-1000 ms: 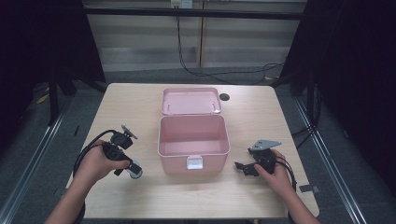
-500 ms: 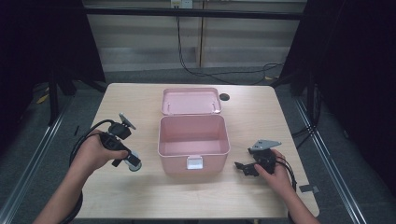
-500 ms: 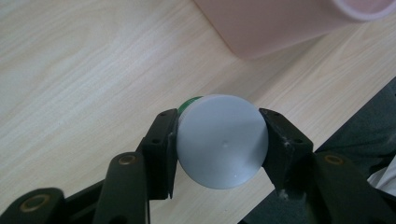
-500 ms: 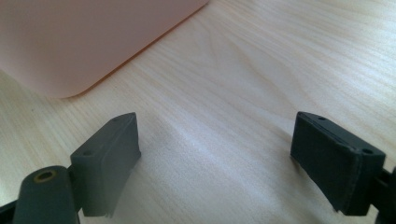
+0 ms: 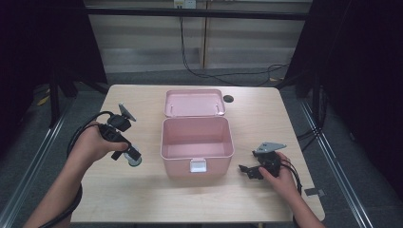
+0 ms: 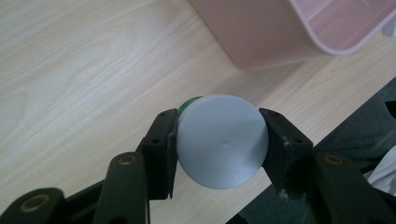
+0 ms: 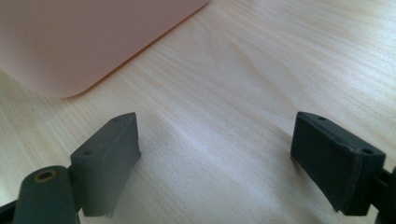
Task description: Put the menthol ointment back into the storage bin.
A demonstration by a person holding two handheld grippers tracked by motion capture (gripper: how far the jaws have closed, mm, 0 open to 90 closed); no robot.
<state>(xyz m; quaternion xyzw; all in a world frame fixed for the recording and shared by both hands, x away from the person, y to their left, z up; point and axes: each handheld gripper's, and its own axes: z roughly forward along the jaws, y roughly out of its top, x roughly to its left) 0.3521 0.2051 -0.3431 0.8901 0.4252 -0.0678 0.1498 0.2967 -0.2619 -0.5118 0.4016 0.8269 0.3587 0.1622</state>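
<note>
A: Start with the biggest thing in front of you. What is it?

B: Your wooden table point(image 5: 142, 199). In the middle of it stands the pink box point(image 5: 197, 147), open, with its lid point(image 5: 194, 102) folded back flat behind it and a pale latch at the front wall facing you.

A: And my hands?

B: Your left gripper point(image 5: 128, 153) is to the left of the box, just beside its front corner, raised above the tabletop and pointing down. Your right gripper point(image 5: 248, 171) lies low on the table to the right of the box, near its front right corner, aimed toward it.

A: What is the left one doing?

B: Its jaws are clamped on a small bottle point(image 6: 219, 135), one pad on each side of the white cap. A sliver of green shows behind the cap's upper left edge. In the left gripper view the bottle hangs over bare wood, with the box's wall up and to the right.

A: And the right one?

B: Released. Its jaws stand wide apart with nothing but table between them.
</note>
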